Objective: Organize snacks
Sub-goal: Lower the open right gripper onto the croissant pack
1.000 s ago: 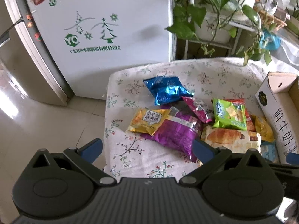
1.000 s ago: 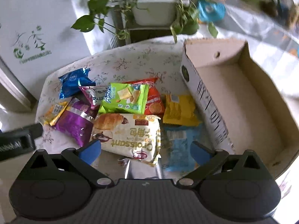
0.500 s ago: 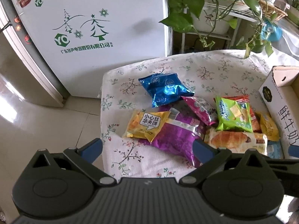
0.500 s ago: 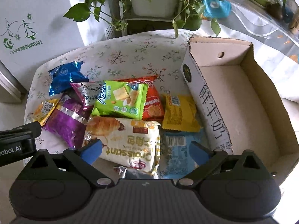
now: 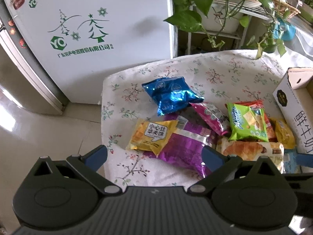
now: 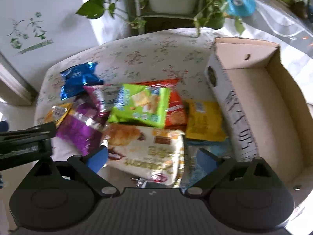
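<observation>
Your right gripper hangs over the near end of the croissant pack, fingers spread wide, nothing held. The cardboard box is your landmark: the pack lies left of its long printed wall, long axis roughly parallel to that wall, with a pale blue packet between them. Your left gripper, also wide and empty, sits farther from the box, above the purple bag. Judgement: the right hand is nearer; carry the pack rightward over the wall.
</observation>
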Available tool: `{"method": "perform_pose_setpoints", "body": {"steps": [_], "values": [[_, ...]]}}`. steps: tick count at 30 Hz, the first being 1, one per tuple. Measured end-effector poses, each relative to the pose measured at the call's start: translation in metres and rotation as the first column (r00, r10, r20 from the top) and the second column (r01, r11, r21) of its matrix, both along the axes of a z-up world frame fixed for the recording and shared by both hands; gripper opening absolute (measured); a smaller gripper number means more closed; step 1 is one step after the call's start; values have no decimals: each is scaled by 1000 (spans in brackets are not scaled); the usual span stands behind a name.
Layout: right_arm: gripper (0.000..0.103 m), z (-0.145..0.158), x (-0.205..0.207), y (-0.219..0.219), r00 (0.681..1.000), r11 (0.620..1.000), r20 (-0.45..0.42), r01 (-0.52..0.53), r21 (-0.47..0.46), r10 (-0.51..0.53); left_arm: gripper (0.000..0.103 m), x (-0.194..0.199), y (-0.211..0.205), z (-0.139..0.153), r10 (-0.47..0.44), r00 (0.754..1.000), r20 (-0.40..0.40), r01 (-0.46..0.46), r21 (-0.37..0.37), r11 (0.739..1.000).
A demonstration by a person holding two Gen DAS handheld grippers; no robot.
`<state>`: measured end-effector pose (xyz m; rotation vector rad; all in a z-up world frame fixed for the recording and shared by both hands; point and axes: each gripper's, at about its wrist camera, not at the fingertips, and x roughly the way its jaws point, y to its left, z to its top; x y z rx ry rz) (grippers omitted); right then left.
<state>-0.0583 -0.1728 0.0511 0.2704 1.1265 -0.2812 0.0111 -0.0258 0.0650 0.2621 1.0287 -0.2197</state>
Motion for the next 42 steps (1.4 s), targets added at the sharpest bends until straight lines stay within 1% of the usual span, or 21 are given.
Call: {"method": "perform_pose_setpoints", "body": {"steps": [3,7,10,14,17,19,23,42], "values": [[100,-2,2,5,1000,1000,-10,-8,-14,8,101,-3,-4,0,-9,1000,3,9,0,1000],[100,-2,2,2,1000,1000,-6,8,15,-8,102,-3,-3,4,-4,1000,20,4,6,1000],[100,0,1,1,1000,1000,4,9,1,-9,102,-3,-1,5,-2,999,37,1,20,1000],[100,-1,-2,-3,1000,999,3,26,20,-26,102,-1,5,4,18,999,33,-19,22,1000],[100,0,-3,-3,999,999,7,37,11,-37,102,-1,7,4,27,999,34,-28,20,999],[100,2,-3,-4,998,999,21,52,-4,-52,102,-2,6,2,23,999,32,-24,29,999],[100,6,-4,-8,996,997,42,80,-2,-80,102,-5,4,-1,11,1000,23,-12,32,999],[100,6,-4,-8,997,998,47,62,-23,-61,101,-7,1,-2,13,1000,27,-14,44,999]]}}
